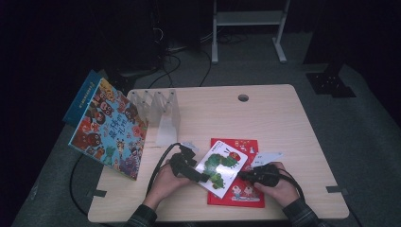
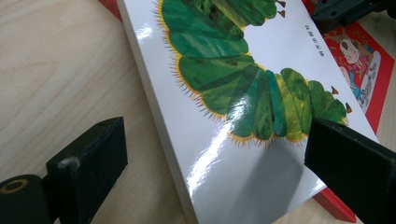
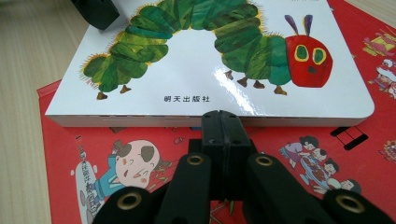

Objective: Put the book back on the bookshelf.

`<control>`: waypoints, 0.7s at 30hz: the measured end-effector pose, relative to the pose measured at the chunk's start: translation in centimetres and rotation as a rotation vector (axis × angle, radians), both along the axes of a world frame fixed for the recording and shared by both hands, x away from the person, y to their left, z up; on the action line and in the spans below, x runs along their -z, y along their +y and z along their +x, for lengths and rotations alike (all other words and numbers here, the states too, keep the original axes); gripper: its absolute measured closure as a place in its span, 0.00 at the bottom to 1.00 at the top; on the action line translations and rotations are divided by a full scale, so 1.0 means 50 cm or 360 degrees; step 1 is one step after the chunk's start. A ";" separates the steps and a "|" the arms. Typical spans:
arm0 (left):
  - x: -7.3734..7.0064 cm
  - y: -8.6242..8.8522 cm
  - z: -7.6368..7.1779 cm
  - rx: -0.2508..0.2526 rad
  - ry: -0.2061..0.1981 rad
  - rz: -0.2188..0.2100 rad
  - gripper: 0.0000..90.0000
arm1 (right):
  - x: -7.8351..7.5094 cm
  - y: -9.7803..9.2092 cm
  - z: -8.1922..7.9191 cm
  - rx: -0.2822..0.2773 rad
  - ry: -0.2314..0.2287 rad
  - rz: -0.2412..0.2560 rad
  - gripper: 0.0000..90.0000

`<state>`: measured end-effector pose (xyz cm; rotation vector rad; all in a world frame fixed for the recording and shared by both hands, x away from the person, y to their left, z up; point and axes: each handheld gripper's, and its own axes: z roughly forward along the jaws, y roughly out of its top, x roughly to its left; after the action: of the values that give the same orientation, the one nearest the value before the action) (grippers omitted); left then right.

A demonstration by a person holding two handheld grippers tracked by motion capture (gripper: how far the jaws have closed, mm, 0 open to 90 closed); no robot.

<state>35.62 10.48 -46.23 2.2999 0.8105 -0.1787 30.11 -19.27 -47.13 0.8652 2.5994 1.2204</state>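
Both hands sit low at the near edge of the table. The left gripper has its jaws spread around the near-left corner of the caterpillar book. That lies on the red book. The right gripper, jaws pressed together, butts its right edge.

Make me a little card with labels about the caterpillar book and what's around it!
top book: white caterpillar book, lying askew on the red book
under it: red book, flat on the table
left tool: open, jaws either side of the caterpillar book's corner
right tool: shut, tips at the caterpillar book's edge
standing nearby: colourful picture book leaning by a clear rack
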 end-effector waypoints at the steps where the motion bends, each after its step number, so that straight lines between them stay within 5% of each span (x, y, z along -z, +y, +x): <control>1: 0.000 -0.002 0.000 0.0000 0.0001 -0.0006 0.06 | 0.000 0.000 0.000 -0.0004 0.0000 -0.0001 0.99; 10: 0.003 -0.017 -0.003 0.0027 0.0025 -0.0048 0.06 | 0.000 0.005 -0.003 -0.0013 -0.0003 -0.0002 0.99; 21: -0.006 -0.022 0.000 -0.0006 0.0060 -0.0020 0.06 | 0.000 0.007 -0.004 -0.0007 -0.0005 -0.0006 0.99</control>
<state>35.62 9.39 -45.92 2.2895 0.8303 -0.2255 29.93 -18.92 -47.15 0.8567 2.6018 1.2164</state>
